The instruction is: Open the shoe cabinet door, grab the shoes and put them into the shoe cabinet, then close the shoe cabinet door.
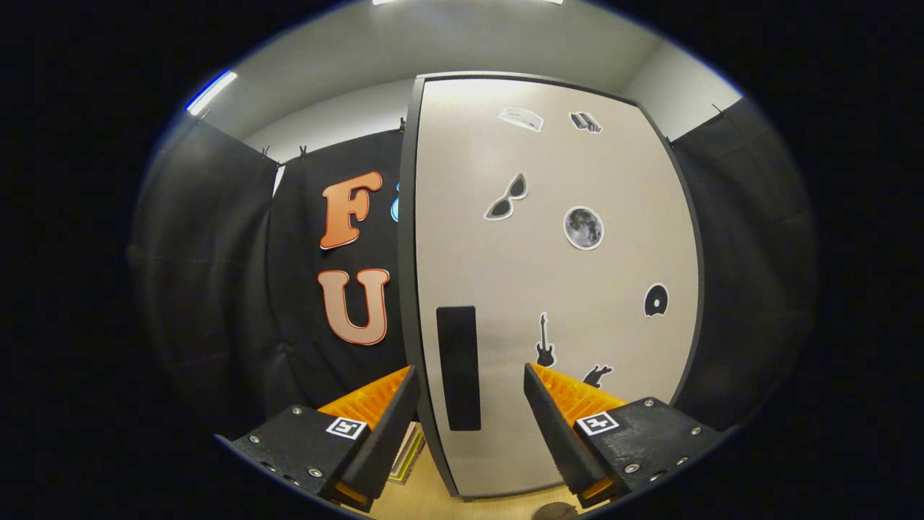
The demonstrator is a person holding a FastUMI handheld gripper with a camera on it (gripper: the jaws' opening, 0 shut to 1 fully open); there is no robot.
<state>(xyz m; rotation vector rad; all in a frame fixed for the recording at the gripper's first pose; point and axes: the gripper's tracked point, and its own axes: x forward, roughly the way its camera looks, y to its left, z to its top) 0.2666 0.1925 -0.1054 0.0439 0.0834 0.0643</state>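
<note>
Over on the left the black booth cloth (pixel 216 289) is hanging in folds, pinned up below a white wall (pixel 339 115) and a strip light (pixel 211 92). Moving right, the shoe cabinet door (pixel 548 274) is standing tall and pale with a dark frame, its near edge facing the camera, and it is looking shut. The dark vertical handle (pixel 458 367) is sitting low on the door near that edge. The gripper (pixel 469 390) is hanging right in front of it with its fingers spread wide and holding nothing; the handle is lying between the two fingers, which are not pressing on it. Across the door, stickers are showing: sunglasses (pixel 507 198), a moon (pixel 583 227), a guitar (pixel 545 341), and a record (pixel 655 300) toward the far side. Below, a wooden floor (pixel 433 498) is peeking out between the fingers, with something flat and green-edged (pixel 408 451) lying by the left finger.
</note>
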